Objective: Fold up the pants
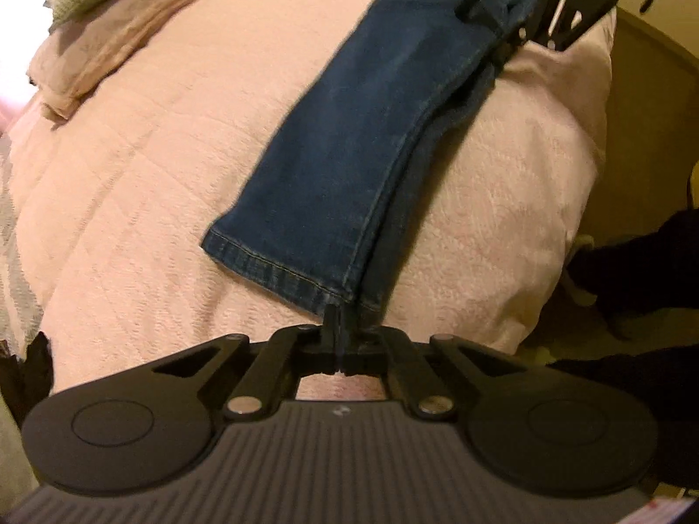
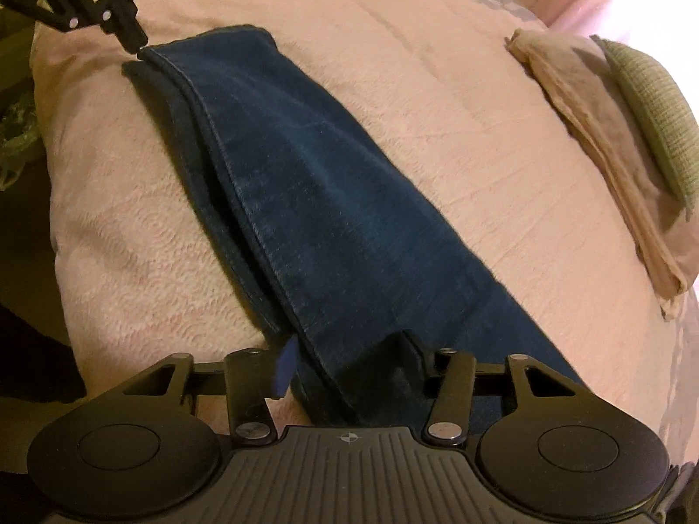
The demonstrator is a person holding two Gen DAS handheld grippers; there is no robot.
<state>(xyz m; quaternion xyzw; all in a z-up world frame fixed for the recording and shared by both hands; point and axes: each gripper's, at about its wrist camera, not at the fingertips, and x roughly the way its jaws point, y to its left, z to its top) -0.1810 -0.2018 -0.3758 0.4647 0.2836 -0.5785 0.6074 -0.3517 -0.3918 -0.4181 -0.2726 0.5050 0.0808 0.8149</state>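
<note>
Lying on one pink blanket, one pair of jeans, both grippers' jaws pinching it

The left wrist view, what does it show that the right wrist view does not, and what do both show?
Only the left wrist view shows the stitched hem end of the dark blue denim jeans, with the left gripper shut on its corner.

Only the right wrist view shows the wide end of the jeans between the fingers of the right gripper.

Both show the jeans lying long on the pink quilted bedcover, the beige folded cloth and the green knitted cushion.
</note>
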